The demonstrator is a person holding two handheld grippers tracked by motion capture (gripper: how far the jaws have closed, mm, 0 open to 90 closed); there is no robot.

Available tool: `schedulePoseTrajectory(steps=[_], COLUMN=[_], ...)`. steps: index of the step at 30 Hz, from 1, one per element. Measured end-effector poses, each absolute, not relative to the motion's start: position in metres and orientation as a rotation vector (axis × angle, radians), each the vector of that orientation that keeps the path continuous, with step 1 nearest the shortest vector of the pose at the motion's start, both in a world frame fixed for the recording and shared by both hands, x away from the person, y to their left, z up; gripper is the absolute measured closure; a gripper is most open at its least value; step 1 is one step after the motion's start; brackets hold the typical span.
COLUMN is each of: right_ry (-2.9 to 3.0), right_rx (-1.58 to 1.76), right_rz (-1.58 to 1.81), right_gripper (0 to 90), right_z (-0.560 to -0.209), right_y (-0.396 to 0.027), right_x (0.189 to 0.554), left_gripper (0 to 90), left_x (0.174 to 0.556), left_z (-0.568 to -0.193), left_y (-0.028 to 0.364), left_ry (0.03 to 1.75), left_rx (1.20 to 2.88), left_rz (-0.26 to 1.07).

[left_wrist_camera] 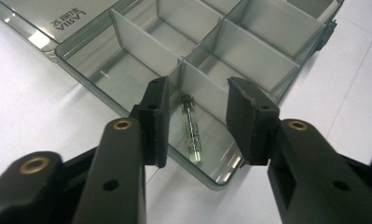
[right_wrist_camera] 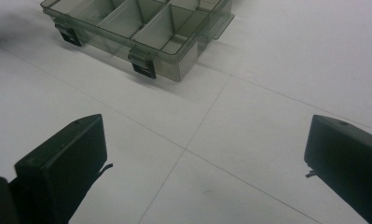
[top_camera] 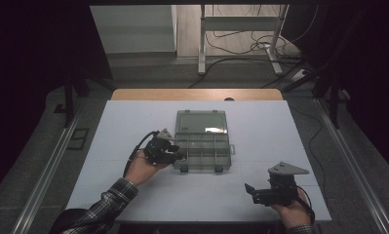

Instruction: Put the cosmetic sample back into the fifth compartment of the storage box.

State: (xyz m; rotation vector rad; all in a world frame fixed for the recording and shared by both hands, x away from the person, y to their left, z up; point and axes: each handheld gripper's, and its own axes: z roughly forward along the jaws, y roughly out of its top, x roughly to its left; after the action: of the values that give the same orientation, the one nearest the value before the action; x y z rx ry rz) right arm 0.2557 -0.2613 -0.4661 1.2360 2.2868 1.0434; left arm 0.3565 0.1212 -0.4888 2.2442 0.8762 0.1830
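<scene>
A smoky clear compartment box [top_camera: 229, 147] lies open on the white table, its lid [top_camera: 202, 122] folded back. My left gripper [top_camera: 180, 157] hovers over the box's near left corner. In the left gripper view its jaws [left_wrist_camera: 197, 93] stand apart, nothing pressed between them. Below the gap, a small greenish clear plug with a metal screw [left_wrist_camera: 191, 135] lies on the floor of a corner compartment [left_wrist_camera: 211, 105]. My right gripper [top_camera: 250, 191] rests at the table's front right, well away from the box [right_wrist_camera: 141, 28]; its jaws [right_wrist_camera: 204, 135] are spread wide over bare table.
The box's other compartments [left_wrist_camera: 253, 51] look empty. Two black latches [right_wrist_camera: 143, 65] sit on the box's front wall. The white table [top_camera: 260, 126] ends close behind my right hand. Beyond the far edge are a desk frame [top_camera: 241, 29] and floor cables.
</scene>
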Motion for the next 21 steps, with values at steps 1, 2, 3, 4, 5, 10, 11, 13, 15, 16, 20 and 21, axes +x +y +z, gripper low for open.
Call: schedulePoseTrajectory(steps=[1,2,3,4,5,10,11,13,15,16,20,21], right_ry=[2.287,2.287,2.287,2.287,2.287,2.287,2.287,2.287,2.287,2.287,2.288,2.288], right_rx=[1.236,1.236,1.235,1.235,1.234,1.233,1.233,1.233,1.232,1.232,1.232,1.232], right_rz=[1.043,1.043,1.043,1.044,1.044,1.045,1.045,1.045,1.045,1.045,1.045,1.045], right_gripper=[0.0,0.0,0.0,0.0,0.0,0.0,0.0,0.0,0.0,0.0,0.0,0.0], right_z=[-0.466,-0.466,-0.466,-0.466,-0.466,-0.466,-0.466,-0.466,-0.466,-0.466,-0.466,-0.466], right_y=[-0.261,-0.261,-0.261,-0.261,-0.261,-0.261,-0.261,-0.261,-0.261,-0.261,-0.261,-0.261], right_x=[0.256,0.256,0.256,0.256,0.256,0.256,0.256,0.256,0.255,0.256,0.256,0.256], left_gripper=[57.0,56.1,55.5,54.5,53.6,49.0,48.4,47.1,46.0,45.4,42.5,42.1], left_x=[0.357,0.356,0.356,0.356,0.356,0.355,0.354,0.354,0.353,0.353,0.352,0.351], left_z=[-0.489,-0.488,-0.488,-0.487,-0.487,-0.485,-0.484,-0.484,-0.483,-0.482,-0.481,-0.481], left_y=[0.122,0.123,0.123,0.124,0.124,0.127,0.128,0.129,0.13,0.131,0.133,0.134], left_ry=[0.875,0.874,0.873,0.87,0.867,0.857,0.858,0.856,0.856,0.852,0.859,0.86], left_rx=[2.242,2.242,2.243,2.243,2.244,2.239,2.237,2.235,2.233,2.24,2.229,2.226], left_rz=[0.183,0.182,0.184,0.187,0.19,0.19,0.192,0.19,0.192,0.192,0.199,0.198])
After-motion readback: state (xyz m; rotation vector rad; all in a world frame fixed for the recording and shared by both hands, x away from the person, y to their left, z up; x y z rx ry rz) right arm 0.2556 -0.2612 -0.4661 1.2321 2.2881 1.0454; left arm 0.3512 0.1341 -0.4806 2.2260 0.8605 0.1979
